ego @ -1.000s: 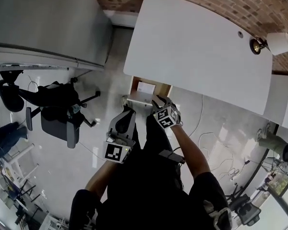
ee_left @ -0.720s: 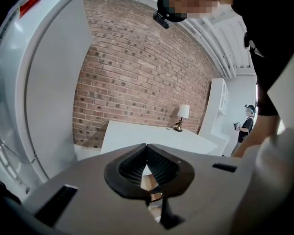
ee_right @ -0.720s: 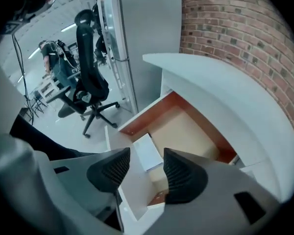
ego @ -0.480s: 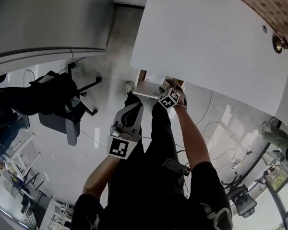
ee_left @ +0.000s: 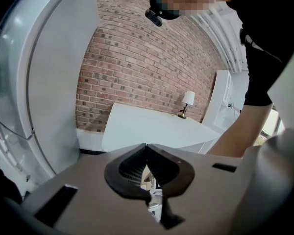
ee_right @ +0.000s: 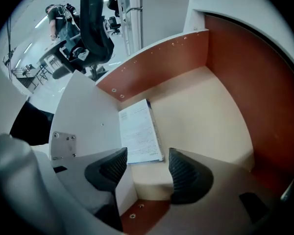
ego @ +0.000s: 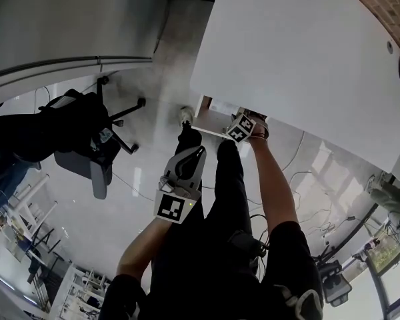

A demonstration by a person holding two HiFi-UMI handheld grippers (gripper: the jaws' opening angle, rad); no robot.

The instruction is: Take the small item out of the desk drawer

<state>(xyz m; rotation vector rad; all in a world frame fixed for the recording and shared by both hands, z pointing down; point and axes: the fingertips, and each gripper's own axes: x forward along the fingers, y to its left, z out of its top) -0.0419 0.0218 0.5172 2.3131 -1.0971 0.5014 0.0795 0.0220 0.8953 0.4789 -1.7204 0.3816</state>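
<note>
The big white surface [ego: 307, 65] sits just past our right tongs [ee_right: 146, 171], which point down into the open drawer [ee_right: 210, 111] under its edge. Their jaws have just been opening and now stand wide, with nothing gripped. Our left tongs [ee_left: 147, 153] hang beside them, outside the drawer, squeezed fully together and empty. The small item, a printed white leaflet [ee_right: 139, 131], lies flat on the drawer floor just ahead of the right tongs, untouched.

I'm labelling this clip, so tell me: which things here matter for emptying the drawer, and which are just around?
For the job: drawer; booklet lying in it; right tongs, which have just been opening, nothing between them.
Just around: office chair; lamp.
</note>
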